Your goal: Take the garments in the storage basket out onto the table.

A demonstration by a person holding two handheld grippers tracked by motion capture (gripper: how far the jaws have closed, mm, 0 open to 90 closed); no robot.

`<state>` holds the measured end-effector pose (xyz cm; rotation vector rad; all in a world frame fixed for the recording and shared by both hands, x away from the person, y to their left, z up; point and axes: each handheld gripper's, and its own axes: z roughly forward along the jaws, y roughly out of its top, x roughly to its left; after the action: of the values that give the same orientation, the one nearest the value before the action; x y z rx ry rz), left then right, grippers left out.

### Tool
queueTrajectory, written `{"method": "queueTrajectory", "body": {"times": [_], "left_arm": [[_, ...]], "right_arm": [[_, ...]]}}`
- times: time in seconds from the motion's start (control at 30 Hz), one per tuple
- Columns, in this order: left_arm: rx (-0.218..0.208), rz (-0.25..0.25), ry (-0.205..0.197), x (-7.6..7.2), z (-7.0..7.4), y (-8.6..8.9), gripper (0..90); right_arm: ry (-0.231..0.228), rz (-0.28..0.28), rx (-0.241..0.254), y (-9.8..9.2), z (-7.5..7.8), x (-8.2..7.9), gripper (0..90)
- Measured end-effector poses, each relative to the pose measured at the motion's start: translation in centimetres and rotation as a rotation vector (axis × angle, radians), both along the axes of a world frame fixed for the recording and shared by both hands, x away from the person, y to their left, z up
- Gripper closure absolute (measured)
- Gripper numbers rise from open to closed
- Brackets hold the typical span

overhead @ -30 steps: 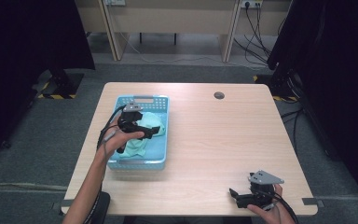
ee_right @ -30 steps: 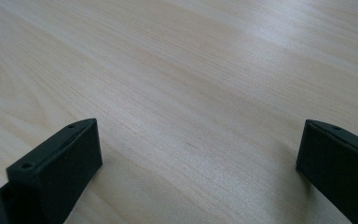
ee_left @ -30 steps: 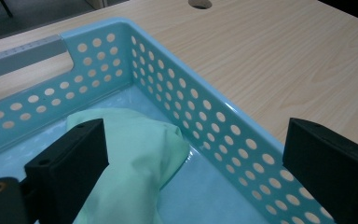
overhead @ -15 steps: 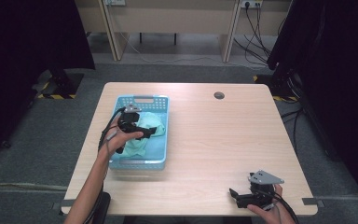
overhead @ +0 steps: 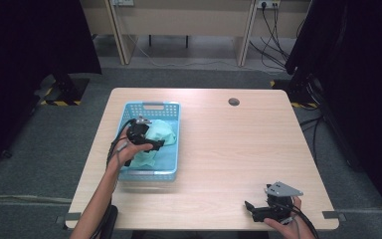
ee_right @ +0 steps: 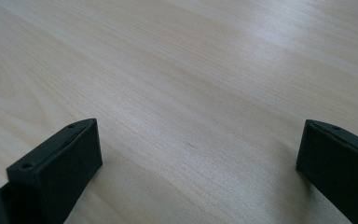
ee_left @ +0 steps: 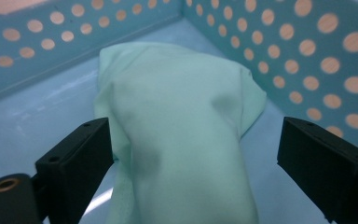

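Note:
A pale green cloth (overhead: pixel 162 130) lies crumpled in a light blue perforated basket (overhead: pixel 151 105) on the left half of the wooden table (overhead: pixel 229 149). My left gripper (overhead: pixel 156 145) is down inside the basket. In the left gripper view the cloth (ee_left: pixel 177 107) lies between the two black jaws of this gripper (ee_left: pixel 191 144). The jaws have just been closing a little, but the right one still stands clear of the fabric, so the gripper is open. My right gripper (overhead: pixel 251 209) rests at the table's near right corner, open (ee_right: pixel 200 149) over bare wood (ee_right: pixel 214 70).
The basket's walls (ee_left: pixel 51 37) rise close around the left gripper. A round dark grommet (overhead: pixel 234 101) sits near the table's far edge. Desk legs and cables stand on the floor beyond the table, with dark screens at both sides.
My left gripper has sunk lower into the basket, down onto the green cloth. The right gripper has not moved.

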<state>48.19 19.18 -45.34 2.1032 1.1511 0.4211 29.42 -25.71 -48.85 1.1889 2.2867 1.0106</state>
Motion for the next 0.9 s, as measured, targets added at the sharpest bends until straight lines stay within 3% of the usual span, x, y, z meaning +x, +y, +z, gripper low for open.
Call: {"method": "queueTrajectory", "body": {"times": [0.33, 0.43, 0.6, 0.73, 0.9], "left_arm": [[0.082, 0.026, 0.037, 0.2, -1.6, 0.2, 27.0], [0.08, 0.032, 0.028, 0.1, -1.6, 0.2, 32.2], [0.082, 0.024, 0.009, -0.2, -1.4, 0.2, 54.5], [0.038, 0.023, 0.015, -0.2, -1.2, 0.5, 67.0], [-0.013, 0.021, 0.015, -0.3, 0.0, 0.7, 70.2]], "right_arm": [[0.0, 0.0, 0.0, 0.0, 0.0, 0.0, 0.2], [0.0, 0.0, 0.0, 0.0, 0.0, 0.0, 0.2], [0.0, 0.0, 0.0, 0.0, 0.0, 0.0, 0.2], [0.0, 0.0, 0.0, 0.0, 0.0, 0.0, 0.2], [0.0, 0.001, 0.0, 0.0, 0.0, 0.0, 0.2]]}}
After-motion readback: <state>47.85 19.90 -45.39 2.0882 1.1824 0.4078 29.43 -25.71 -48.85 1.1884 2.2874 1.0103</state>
